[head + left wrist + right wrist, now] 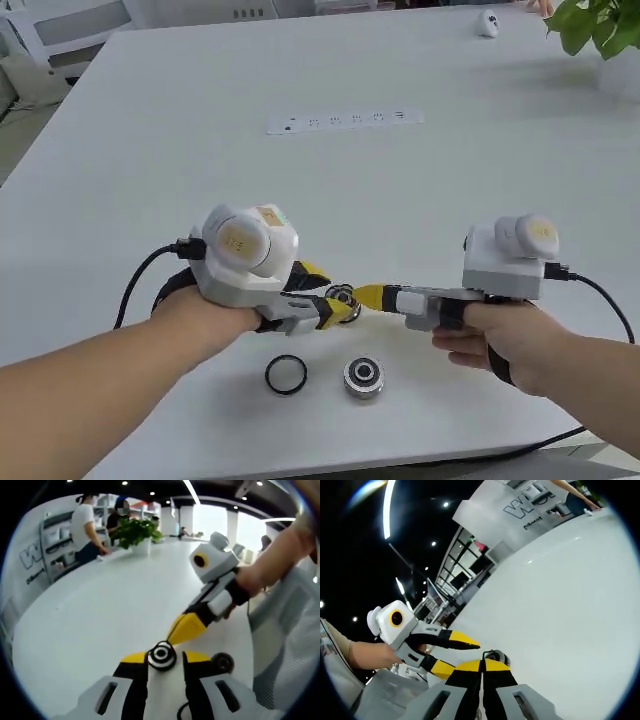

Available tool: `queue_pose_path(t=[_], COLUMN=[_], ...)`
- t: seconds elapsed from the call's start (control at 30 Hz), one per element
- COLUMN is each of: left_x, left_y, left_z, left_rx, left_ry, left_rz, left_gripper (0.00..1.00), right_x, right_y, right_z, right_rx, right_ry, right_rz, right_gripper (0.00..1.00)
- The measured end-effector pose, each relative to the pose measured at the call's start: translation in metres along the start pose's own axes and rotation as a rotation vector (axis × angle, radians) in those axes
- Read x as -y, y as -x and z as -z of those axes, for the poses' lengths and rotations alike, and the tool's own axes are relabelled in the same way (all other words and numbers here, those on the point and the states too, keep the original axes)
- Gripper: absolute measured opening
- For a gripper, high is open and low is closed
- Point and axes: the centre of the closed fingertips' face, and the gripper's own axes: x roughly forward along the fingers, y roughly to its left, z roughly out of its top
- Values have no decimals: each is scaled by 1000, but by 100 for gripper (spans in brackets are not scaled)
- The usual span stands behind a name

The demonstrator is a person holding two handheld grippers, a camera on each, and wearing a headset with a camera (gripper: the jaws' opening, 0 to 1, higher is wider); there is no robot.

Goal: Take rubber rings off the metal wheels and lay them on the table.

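Around your work the white worktop (200,150) carries a power strip (345,120) well up the middle, a small white object (488,22) near the far edge and a leafy plant (598,25) at the far right corner. People (82,527) stand by shelving beyond it in the left gripper view.

Nearer you, a loose rubber ring (286,375) lies flat just beside a bare wheel (364,377), the two close but apart. Both sit just below your tools, with nothing over them.

Your left hand (205,318) holds the left tool (325,295) level and pointing right, its yellow jaws clamped on either side of a metal wheel (343,297), which is lifted above the worktop.

Your right hand (500,335) holds the right tool (368,296) level and pointing left, so the two meet tip to tip. Its jaws are pressed together with barely a seam between them, and their tip is at the rim of the metal wheel. You cannot tell from here whether they pinch any rubber there.
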Motion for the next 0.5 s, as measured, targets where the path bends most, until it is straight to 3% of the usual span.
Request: queue_pose_path(t=[0.3, 0.5], left_x=[-4, 0], left_y=[20, 32], left_z=[-1, -1], left_rx=[12, 32], left_ry=[5, 11], left_rz=[-10, 4], left_gripper=[37, 44], right_x=[-5, -9], right_y=[0, 0], right_z=[0, 0], right_rx=[-8, -14], right_ry=[3, 6], right_rz=[-1, -6], right_gripper=[0, 0])
